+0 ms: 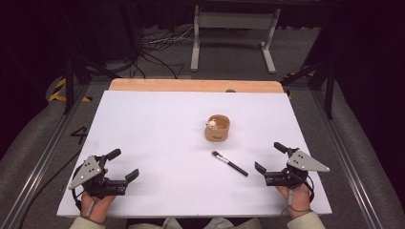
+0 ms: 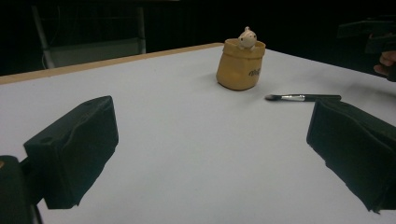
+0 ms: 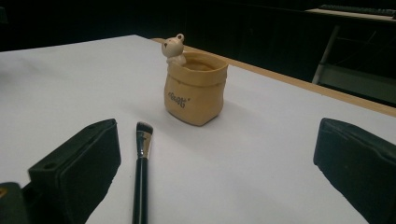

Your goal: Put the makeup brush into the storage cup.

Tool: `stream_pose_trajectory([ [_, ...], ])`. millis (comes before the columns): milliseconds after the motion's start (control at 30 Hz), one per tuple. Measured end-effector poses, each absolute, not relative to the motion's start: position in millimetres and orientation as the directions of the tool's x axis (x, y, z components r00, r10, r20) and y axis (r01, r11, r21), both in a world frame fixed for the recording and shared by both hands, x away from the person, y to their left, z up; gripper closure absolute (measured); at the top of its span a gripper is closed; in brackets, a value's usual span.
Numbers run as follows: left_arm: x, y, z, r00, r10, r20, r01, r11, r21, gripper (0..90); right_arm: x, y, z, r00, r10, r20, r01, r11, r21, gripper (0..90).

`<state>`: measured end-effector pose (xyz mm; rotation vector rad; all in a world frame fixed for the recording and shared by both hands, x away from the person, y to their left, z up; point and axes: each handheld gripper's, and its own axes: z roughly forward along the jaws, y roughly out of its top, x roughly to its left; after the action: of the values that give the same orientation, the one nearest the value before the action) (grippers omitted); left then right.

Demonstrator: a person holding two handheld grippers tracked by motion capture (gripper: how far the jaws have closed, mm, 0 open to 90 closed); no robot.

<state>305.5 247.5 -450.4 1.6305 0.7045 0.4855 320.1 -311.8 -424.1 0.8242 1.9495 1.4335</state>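
While flat — brush (image 3: 141,172) beside left jaw.

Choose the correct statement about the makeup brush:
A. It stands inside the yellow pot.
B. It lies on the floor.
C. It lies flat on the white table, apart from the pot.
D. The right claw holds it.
C: the makeup brush lies flat on the white table, with a gap between it and the yellow pot.

white table (image 1: 143,133) | wooden edge (image 1: 191,85) | grey stand (image 1: 234,21) | floor cables (image 1: 157,47), perhaps
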Motion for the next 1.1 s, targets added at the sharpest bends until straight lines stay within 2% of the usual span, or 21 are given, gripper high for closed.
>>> stream_pose_trajectory([
  [833,306.5,243.1,-451.5,0.737,0.671,-0.078,0.183,-0.088,0.979,2.9,355.6,-262.9,-385.4,-0.728,0.678,-0.105,0.11,0.266,0.958,0.4],
  [1033,306.7,245.6,-451.4,0.736,0.673,-0.079,0.186,-0.088,0.979,3.0,362.9,-252.7,-372.7,-0.747,0.663,-0.058,0.217,0.326,0.92,1.6],
  [1100,306.5,246.4,-451.9,0.736,0.672,-0.085,0.191,-0.085,0.978,3.1,366.1,-249.6,-367.9,-0.75,0.662,-0.016,0.281,0.34,0.897,1.1],
])
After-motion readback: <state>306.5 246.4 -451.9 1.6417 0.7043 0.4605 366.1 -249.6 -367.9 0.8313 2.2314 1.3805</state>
